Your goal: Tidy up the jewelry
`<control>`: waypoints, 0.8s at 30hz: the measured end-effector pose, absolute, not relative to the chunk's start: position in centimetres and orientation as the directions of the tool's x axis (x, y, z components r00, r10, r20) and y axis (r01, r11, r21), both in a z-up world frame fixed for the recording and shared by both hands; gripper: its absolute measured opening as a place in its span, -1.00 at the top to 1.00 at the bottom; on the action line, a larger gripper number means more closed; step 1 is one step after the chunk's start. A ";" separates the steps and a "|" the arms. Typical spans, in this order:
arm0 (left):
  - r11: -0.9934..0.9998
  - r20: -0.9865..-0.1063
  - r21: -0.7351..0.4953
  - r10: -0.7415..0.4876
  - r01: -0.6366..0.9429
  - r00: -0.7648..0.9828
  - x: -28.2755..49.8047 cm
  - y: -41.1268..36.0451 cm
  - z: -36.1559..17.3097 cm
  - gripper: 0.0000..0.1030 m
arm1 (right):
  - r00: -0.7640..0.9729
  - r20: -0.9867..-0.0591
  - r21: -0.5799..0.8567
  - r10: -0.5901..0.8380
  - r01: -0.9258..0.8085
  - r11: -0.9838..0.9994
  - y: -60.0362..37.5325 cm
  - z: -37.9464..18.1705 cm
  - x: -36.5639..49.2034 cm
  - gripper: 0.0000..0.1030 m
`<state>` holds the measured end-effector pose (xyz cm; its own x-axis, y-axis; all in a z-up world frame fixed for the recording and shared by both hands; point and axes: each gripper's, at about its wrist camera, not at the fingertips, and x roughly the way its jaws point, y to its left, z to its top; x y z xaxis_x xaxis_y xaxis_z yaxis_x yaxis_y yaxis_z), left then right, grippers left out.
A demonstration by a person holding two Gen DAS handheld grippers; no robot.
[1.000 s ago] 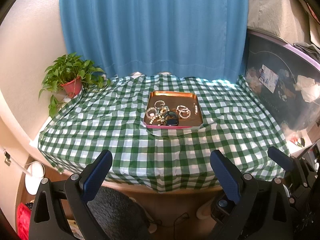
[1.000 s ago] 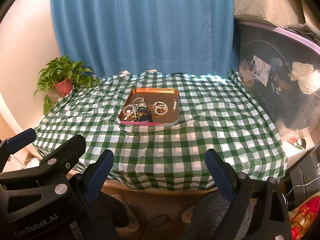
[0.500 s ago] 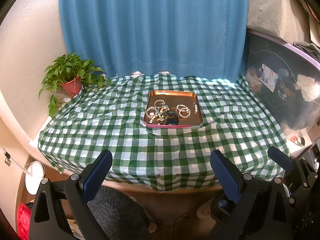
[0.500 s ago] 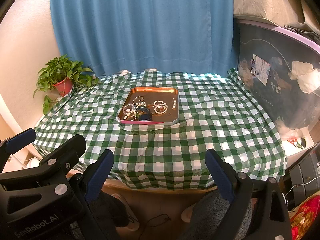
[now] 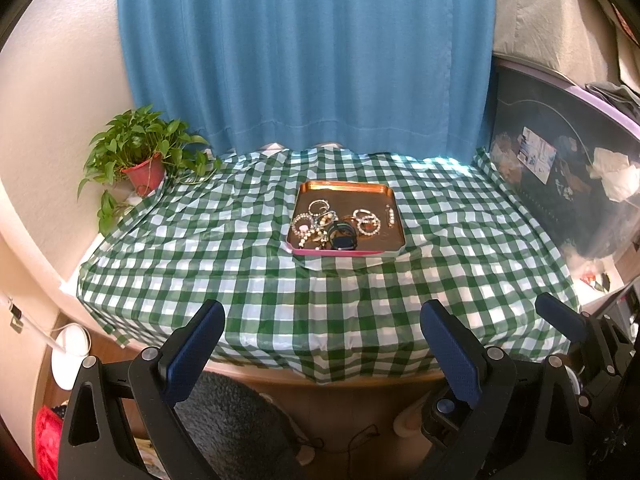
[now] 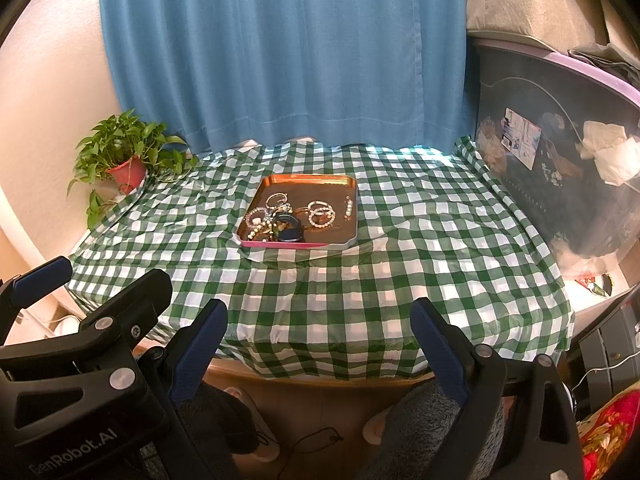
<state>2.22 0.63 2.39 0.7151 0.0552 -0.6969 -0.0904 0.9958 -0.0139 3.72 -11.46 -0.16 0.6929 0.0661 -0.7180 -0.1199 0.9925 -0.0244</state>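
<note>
A copper tray with a pink front edge (image 5: 344,190) (image 6: 308,181) lies mid-table on a green checked cloth. It holds a tangle of bracelets and rings (image 5: 316,224) (image 6: 266,216), a dark band (image 5: 342,236) (image 6: 287,229), pearl rings (image 5: 366,220) (image 6: 320,214) and a small beaded bar (image 5: 390,216) (image 6: 349,207). My left gripper (image 5: 320,344) is open and empty, held before the table's front edge. My right gripper (image 6: 318,340) is open and empty beside it, also short of the table.
A potted plant (image 5: 140,156) (image 6: 124,156) stands at the table's back left corner. A blue curtain (image 5: 304,52) hangs behind. A dark storage bin (image 5: 568,184) (image 6: 560,168) stands along the right side. A white lamp base (image 5: 70,350) sits on the floor at left.
Both views have shifted very slightly; the tray sits a touch lower in the frames. Both grippers stay open and empty.
</note>
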 end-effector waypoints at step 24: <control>0.996 -0.698 -0.012 0.057 -0.092 0.714 2.2 0.6 2.4 -0.90 | 0.689 -0.722 -0.024 0.068 -0.122 0.992 -11.5 -0.4 3.5 -0.78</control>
<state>2.15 0.59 2.37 0.7136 0.0573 -0.6982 -0.0920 0.9957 -0.0124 3.45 -11.47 -0.40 0.6890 0.0677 -0.7216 -0.1223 0.9922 -0.0237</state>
